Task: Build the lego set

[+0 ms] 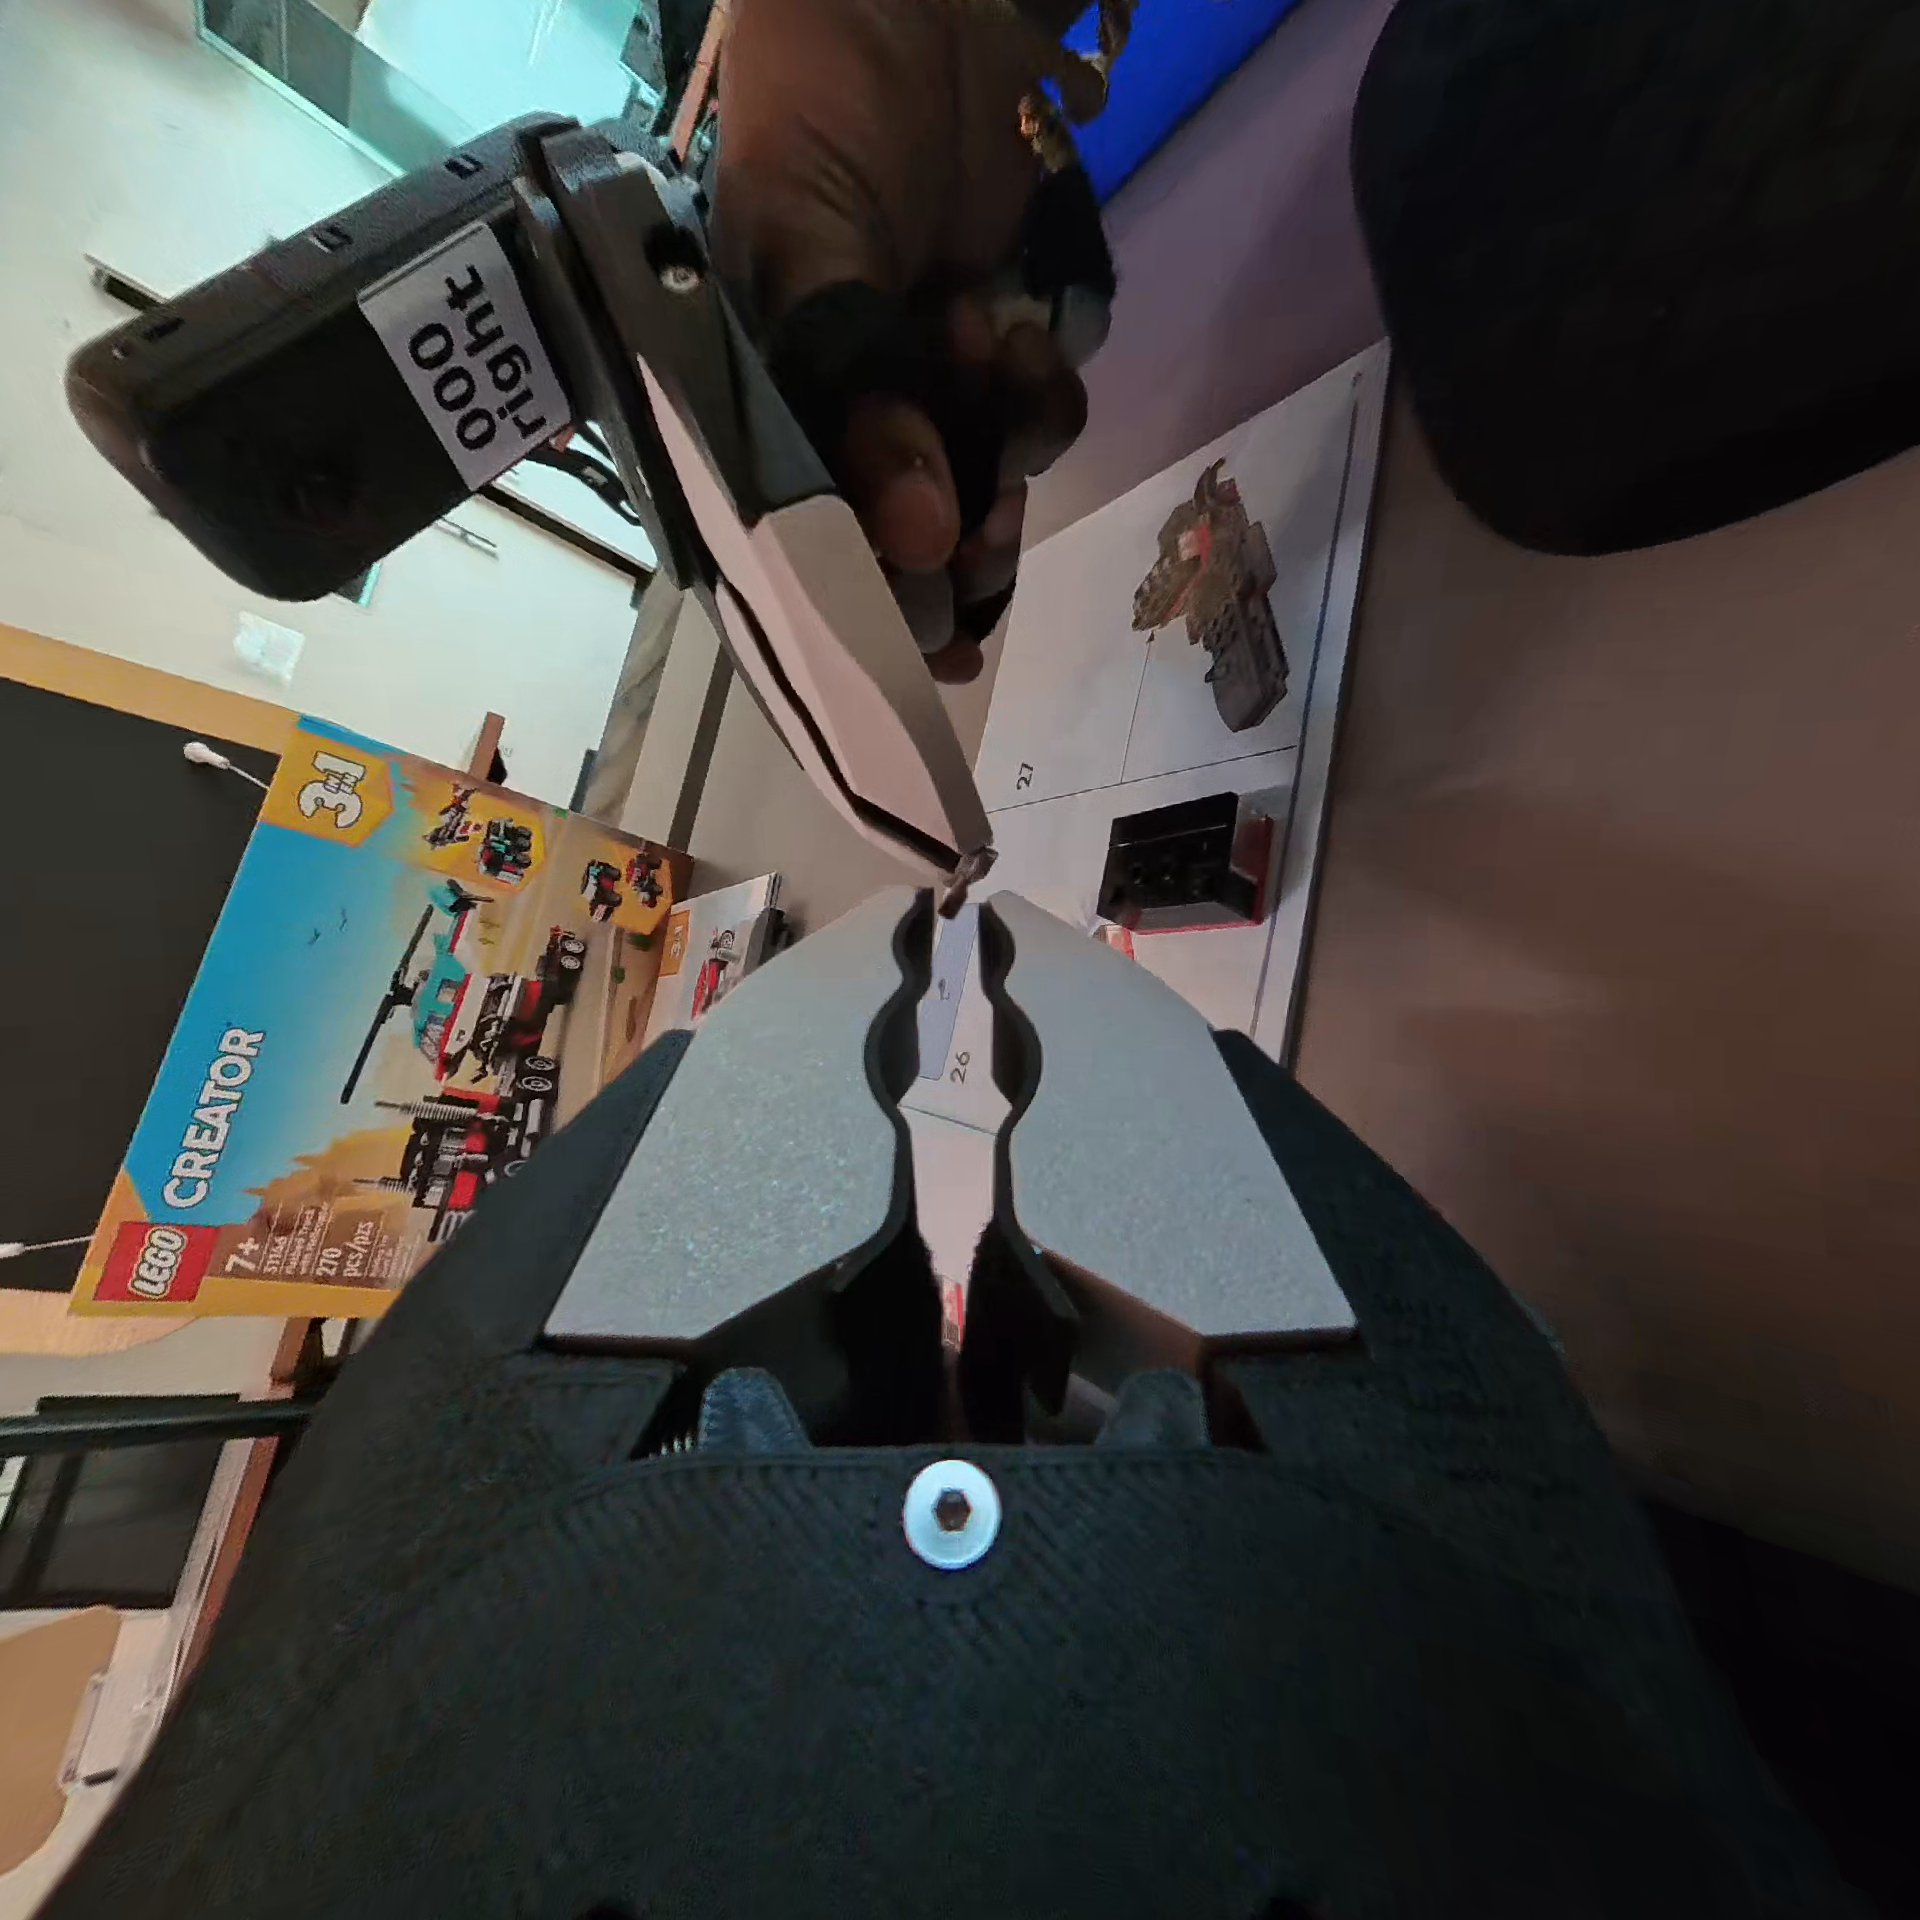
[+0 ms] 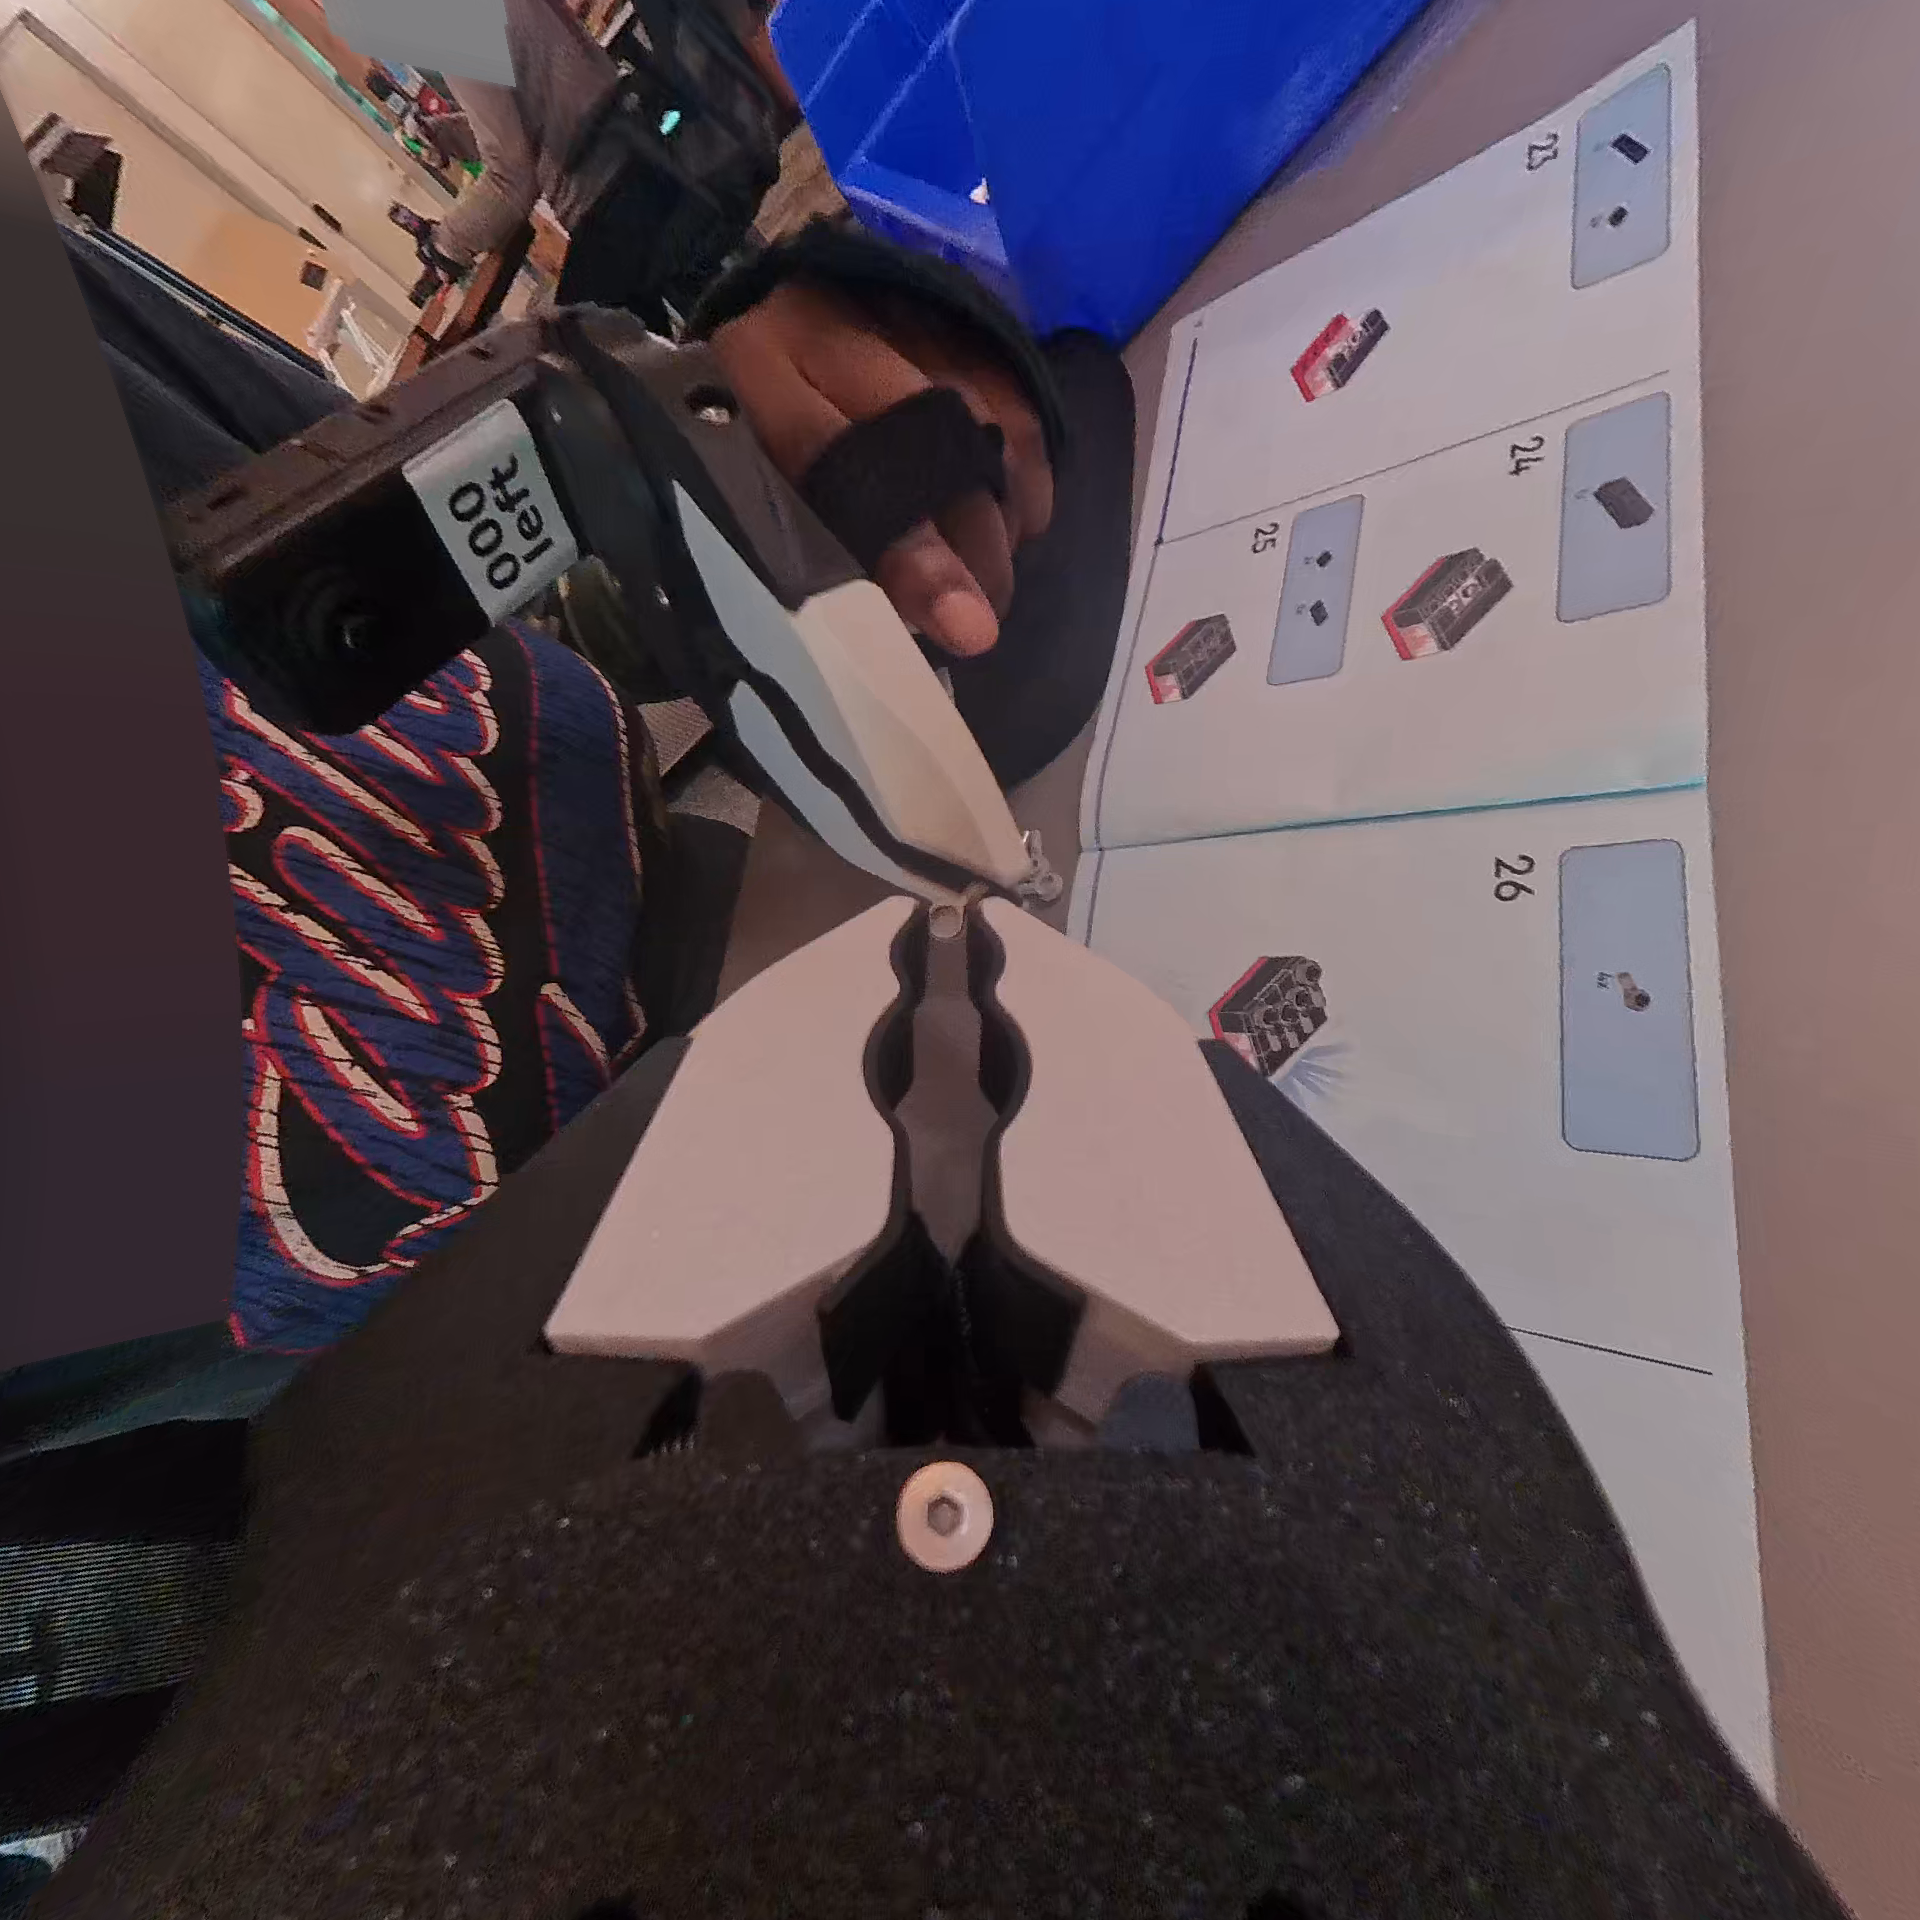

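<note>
In the left wrist view my left gripper (image 1: 953, 906) is nearly shut, and a small dark grey Lego piece (image 1: 958, 883) sits at its tips. My right gripper (image 1: 968, 854) comes in from the upper left and pinches that piece from above. In the right wrist view my right gripper (image 2: 945, 912) is shut on a small grey round piece (image 2: 943, 921). My left gripper (image 2: 1016, 864) is shut on a small grey piece (image 2: 1042, 881) right beside it. The tips of the two grippers meet above the open instruction booklet (image 2: 1403, 935). I cannot tell whether the pieces are joined.
The booklet (image 1: 1143, 675) lies on the brown table (image 1: 1558, 935). The Lego box (image 1: 343, 1039) stands at the left with a second booklet (image 1: 717, 956) beside it. A blue bin (image 2: 1091, 135) stands at the table's far end. A person's hands (image 2: 935, 499) hold both grippers. My left and right fingertips are right by each other.
</note>
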`<state>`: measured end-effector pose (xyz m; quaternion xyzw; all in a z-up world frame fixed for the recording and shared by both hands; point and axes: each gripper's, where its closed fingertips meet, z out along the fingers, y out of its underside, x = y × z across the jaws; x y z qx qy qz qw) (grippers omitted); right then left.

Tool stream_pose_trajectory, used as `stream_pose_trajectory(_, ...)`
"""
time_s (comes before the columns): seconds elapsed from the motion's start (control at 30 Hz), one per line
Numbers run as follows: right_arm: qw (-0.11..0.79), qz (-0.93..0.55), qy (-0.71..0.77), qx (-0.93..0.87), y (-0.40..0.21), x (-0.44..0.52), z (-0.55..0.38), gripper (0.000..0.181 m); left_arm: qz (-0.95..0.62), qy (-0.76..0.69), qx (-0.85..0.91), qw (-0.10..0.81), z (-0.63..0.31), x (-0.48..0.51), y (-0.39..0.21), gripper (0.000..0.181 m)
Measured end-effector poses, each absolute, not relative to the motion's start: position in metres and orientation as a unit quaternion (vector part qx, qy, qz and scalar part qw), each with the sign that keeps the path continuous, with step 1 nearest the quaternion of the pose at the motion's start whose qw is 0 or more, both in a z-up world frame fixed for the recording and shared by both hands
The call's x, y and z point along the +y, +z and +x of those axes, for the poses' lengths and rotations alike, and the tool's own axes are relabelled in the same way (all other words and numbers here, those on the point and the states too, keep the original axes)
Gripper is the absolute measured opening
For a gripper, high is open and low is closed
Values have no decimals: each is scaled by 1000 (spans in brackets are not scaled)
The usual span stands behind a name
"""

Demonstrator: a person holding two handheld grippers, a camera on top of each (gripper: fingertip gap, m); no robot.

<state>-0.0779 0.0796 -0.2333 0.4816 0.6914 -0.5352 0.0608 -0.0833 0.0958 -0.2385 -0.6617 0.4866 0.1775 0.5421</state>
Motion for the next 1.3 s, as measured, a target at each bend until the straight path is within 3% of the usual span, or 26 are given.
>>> stream_pose_trajectory(0.2, 10, 482, -552, 680, -223, 84, -85, 7, -706, 144, 413, 557, -88, 100, -235, 3)
stream_pose_trajectory(0.4, -331, 467, -602, 557, -169, 104, -116, 17, -718, -148, 33, 679, -110, 110, -187, 3)
stream_pose_trajectory(0.53, -426, 463, -575, 523, -158, 94, -122, 16, -687, -210, -39, 694, -113, 113, -179, 3)
stream_pose_trajectory(1.03, -430, 444, -552, 560, -160, 96, -117, 6, -697, -87, 61, 709, -105, 107, -174, 9)
stream_pose_trajectory(1.2, -378, 368, -511, 679, -164, 96, -99, 6, -664, -244, 145, 692, -98, 83, -159, 10)
stream_pose_trajectory(1.3, -274, 374, -571, 677, -165, 88, -92, 6, -657, -193, 226, 692, -97, 77, -157, 10)
